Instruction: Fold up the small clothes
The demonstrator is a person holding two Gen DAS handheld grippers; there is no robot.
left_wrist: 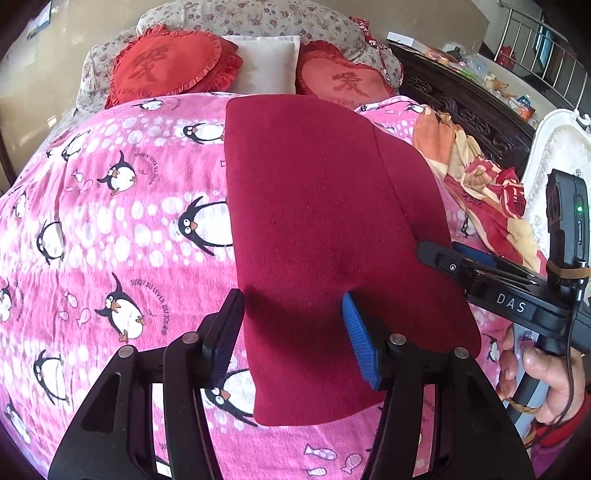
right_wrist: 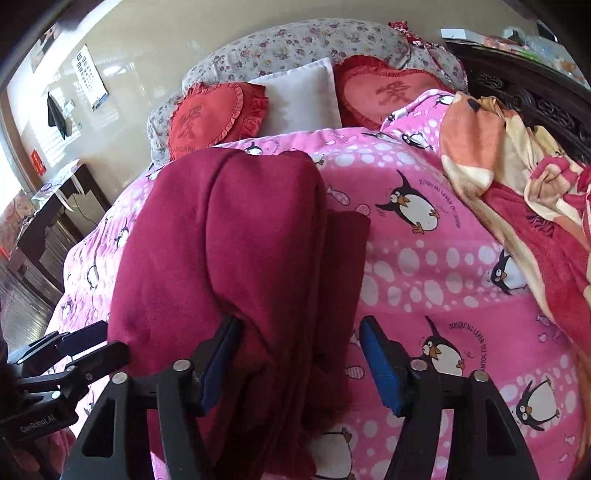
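A dark red garment (left_wrist: 314, 206) lies folded lengthwise on the pink penguin blanket (left_wrist: 110, 221). My left gripper (left_wrist: 291, 332) is open, its fingers straddling the garment's near end. My right gripper (left_wrist: 436, 254) reaches in from the right at the garment's right edge. In the right wrist view the garment (right_wrist: 221, 240) runs away from me and my right gripper (right_wrist: 299, 362) is open, with the cloth's near right edge between the fingers. The left gripper (right_wrist: 88, 343) shows at the lower left beside the garment.
Two red heart cushions (left_wrist: 170, 70) (left_wrist: 343, 81), a white pillow (left_wrist: 266, 62) and a floral bolster (left_wrist: 251, 18) line the bed's head. A crumpled orange and red blanket (left_wrist: 480, 173) lies at the right, by a dark carved bed frame (left_wrist: 461, 107).
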